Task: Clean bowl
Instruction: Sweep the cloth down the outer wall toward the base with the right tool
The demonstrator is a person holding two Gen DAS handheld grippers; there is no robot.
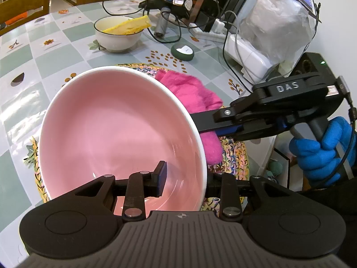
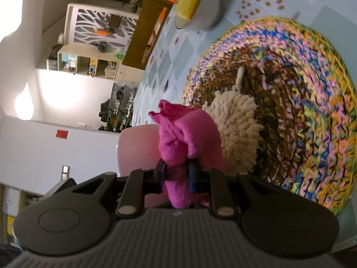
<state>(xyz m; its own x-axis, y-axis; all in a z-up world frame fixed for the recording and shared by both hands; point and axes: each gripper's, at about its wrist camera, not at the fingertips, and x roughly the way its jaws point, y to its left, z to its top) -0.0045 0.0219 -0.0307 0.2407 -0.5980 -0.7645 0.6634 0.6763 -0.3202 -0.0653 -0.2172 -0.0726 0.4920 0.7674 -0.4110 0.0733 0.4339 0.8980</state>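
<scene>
close in, left gripper (image 1: 185, 178) clamped across rim of pink bowl (image 1: 116, 129), one finger inside, one outside, bowl tilted over woven mat (image 1: 234, 154). right gripper (image 2: 177, 178) pinched tight on magenta cloth (image 2: 185, 138), just beyond bowl's edge. farther off, white bowl (image 1: 118, 38) holding yellow sponge (image 1: 129, 25).

The pink bowl (image 1: 116, 120) looks like glazed ceramic, smooth and glossy, with light streaks on its inner wall, and the magenta cloth (image 2: 185, 138) is soft, fuzzy fabric. The round placemat (image 2: 312, 102) is rough, multicoloured braided yarn lying on a shiny, smooth checked tablecloth (image 1: 33, 67). Both grippers' bodies are matt black plastic with small bright metal pins.
</scene>
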